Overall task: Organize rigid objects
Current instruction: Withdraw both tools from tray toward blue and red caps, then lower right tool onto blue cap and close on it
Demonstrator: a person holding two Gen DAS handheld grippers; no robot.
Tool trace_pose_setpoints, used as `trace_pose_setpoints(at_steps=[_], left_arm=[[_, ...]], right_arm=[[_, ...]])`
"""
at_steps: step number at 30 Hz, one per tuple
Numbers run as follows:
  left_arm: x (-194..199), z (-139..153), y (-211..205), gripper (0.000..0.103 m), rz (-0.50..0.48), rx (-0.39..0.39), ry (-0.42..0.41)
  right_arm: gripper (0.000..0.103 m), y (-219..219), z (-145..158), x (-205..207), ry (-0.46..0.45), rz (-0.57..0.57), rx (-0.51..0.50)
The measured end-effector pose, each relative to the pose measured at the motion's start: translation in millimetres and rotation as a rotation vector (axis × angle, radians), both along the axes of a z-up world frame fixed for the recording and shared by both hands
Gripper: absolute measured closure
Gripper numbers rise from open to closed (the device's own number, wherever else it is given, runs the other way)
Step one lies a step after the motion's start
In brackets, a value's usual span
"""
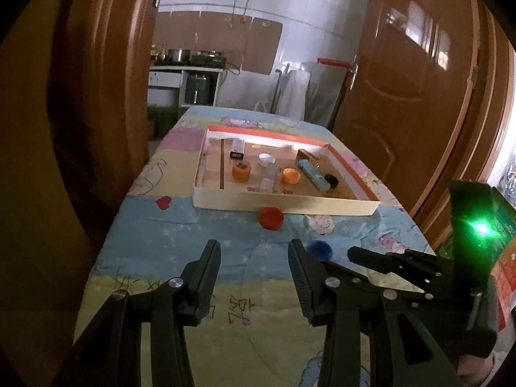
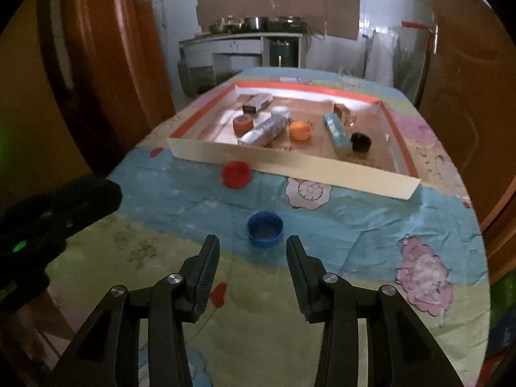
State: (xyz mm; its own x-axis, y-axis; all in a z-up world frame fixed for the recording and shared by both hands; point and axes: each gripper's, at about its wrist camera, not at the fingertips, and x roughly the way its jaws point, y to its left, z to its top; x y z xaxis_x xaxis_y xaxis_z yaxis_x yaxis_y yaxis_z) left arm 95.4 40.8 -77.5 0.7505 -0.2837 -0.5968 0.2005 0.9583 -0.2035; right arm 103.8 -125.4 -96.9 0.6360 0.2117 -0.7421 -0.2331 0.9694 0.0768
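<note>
— Caps first: where are they sitting?
— Blue cap (image 2: 265, 229) is lying rim-up just ahead of the right gripper (image 2: 252, 246), jaws apart — empty. Red cap (image 2: 236, 174) is resting beside the tray (image 2: 290, 161) wall.
— And the left gripper (image 1: 254, 251)?
— Hovering apart too, gripping nothing.

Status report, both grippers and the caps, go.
Left gripper and right gripper open, empty. Blue cap just ahead of right gripper, red cap by the tray front wall. Nothing in the way.
</note>
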Motion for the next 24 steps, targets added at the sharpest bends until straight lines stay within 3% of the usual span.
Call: trace_pose_setpoints(at_steps=[16, 19, 24], left_arm=[[53, -19, -25, 0.06, -0.045, 0.041, 0.074], [64, -22, -31, 0.06, -0.062, 0.049, 0.095], [84, -27, -45, 0.06, -0.105, 0.069, 0.143]], right_arm=[[0.059, 1, -24, 46, 0.053, 0.018, -0.005], [0.073, 1, -25, 45, 0.045, 0.013, -0.035], [0.073, -11, -24, 39, 0.034, 0.005, -0.03]])
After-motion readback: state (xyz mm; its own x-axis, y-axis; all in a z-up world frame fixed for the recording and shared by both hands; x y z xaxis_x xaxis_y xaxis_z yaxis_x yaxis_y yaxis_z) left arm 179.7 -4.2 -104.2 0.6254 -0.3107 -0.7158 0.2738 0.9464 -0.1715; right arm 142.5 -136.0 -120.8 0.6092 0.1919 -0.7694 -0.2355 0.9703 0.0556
